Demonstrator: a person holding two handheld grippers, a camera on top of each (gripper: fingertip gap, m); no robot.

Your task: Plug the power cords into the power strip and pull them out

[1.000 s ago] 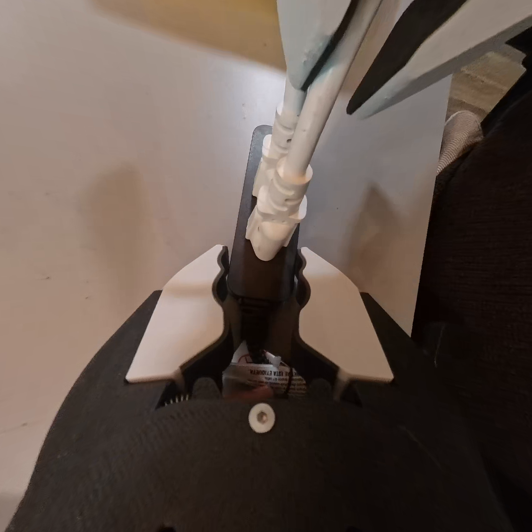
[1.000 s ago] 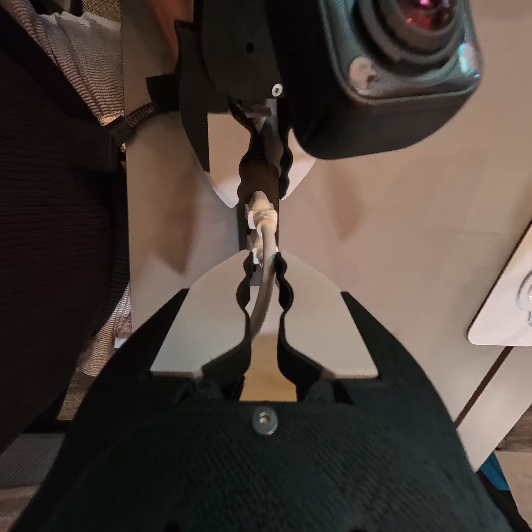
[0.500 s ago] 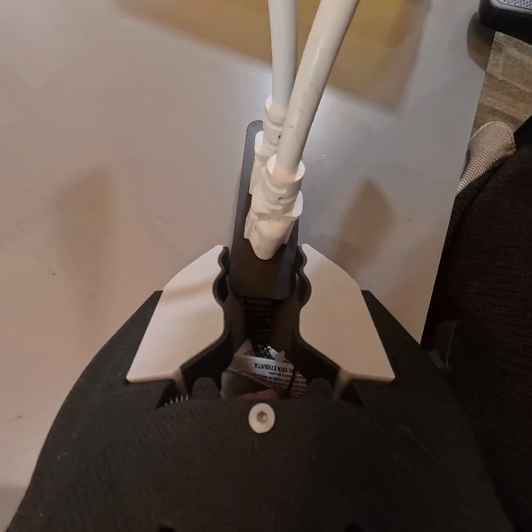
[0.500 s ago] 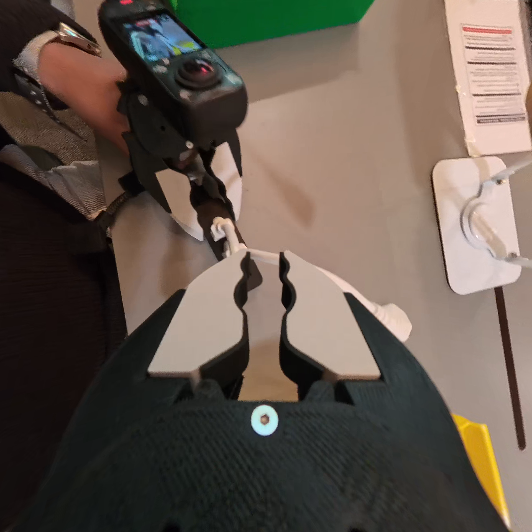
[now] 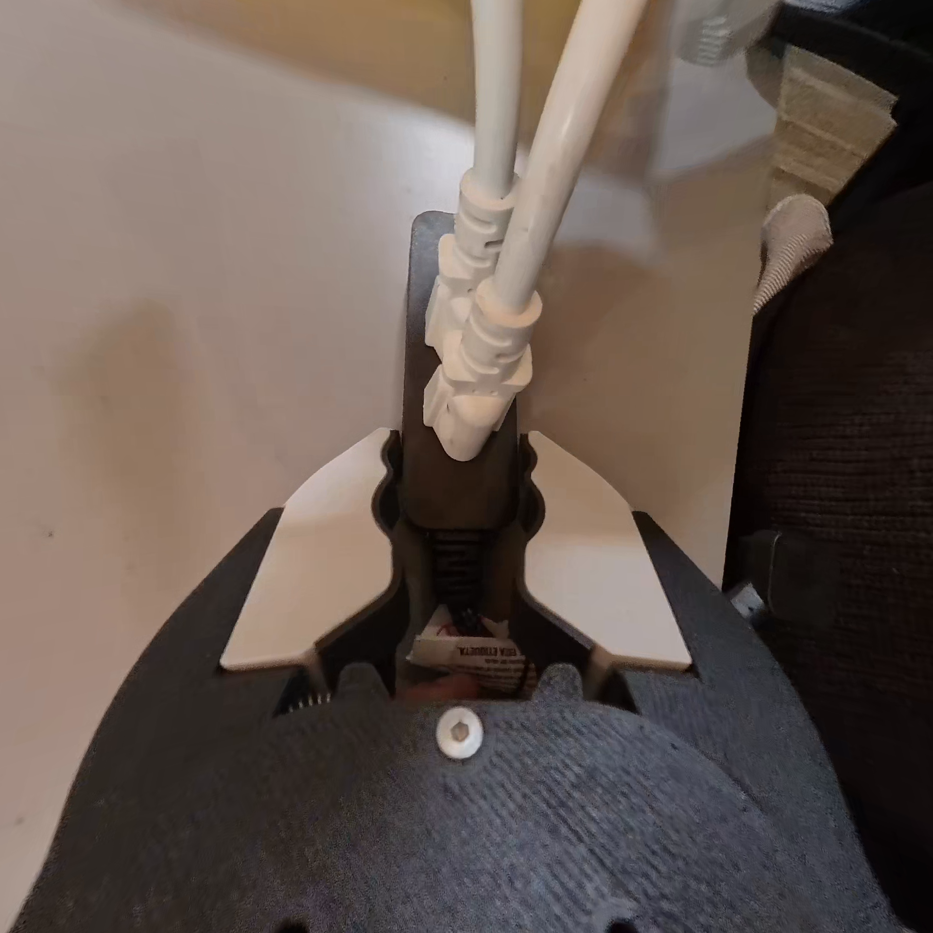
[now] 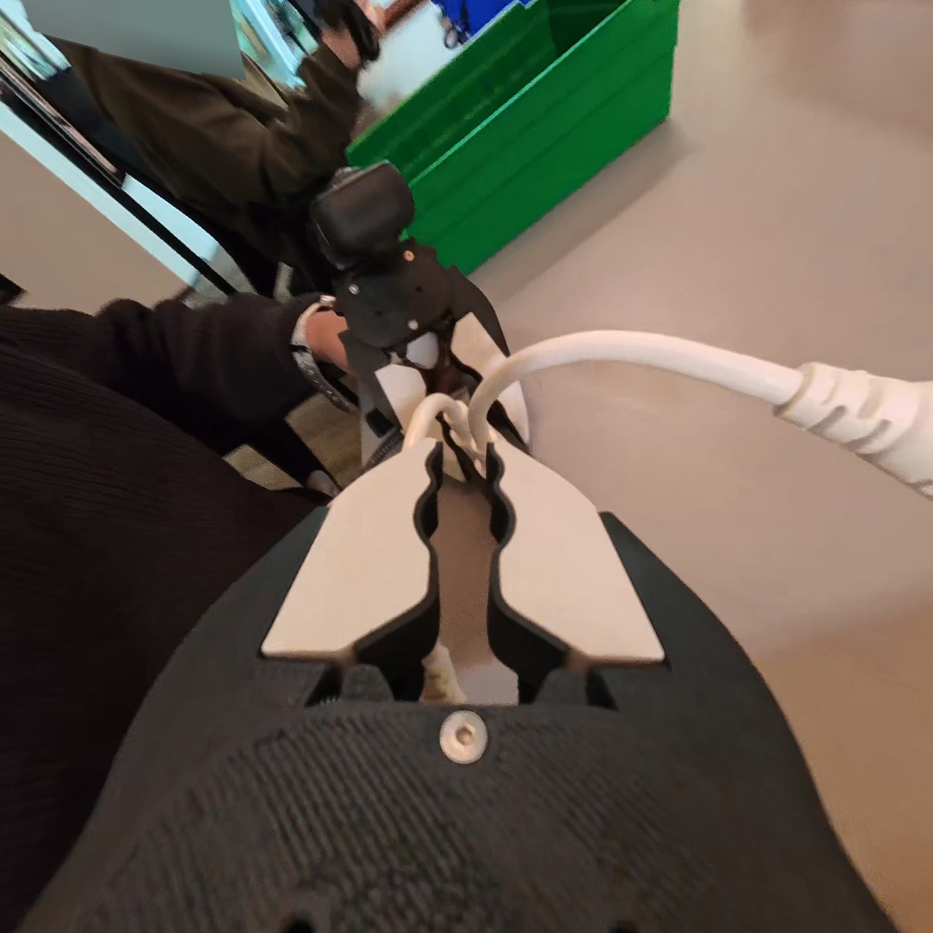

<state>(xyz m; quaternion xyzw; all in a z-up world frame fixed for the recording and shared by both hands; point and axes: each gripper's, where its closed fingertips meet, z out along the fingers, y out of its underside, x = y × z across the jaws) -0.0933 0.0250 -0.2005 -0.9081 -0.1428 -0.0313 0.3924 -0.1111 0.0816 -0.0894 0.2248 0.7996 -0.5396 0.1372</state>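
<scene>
Beige table [image 5: 176,252] under me, green bin [image 6: 530,126] far ahead of my right claw. My left claw [image 5: 460,449] clamped on black power strip [image 5: 457,484]; two white plugs [image 5: 474,373] seated just beyond fingertips, cords [image 5: 535,151] rising away. My right claw [image 6: 463,449] slightly apart, empty; cord [image 6: 631,353] arcs ahead to its right.

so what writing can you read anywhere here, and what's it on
White tag, behind the black power strip inside the left gripper: dark print, upside down and partly hidden; I don't copy out label wording.
Right wrist view: no writing visible.
</scene>
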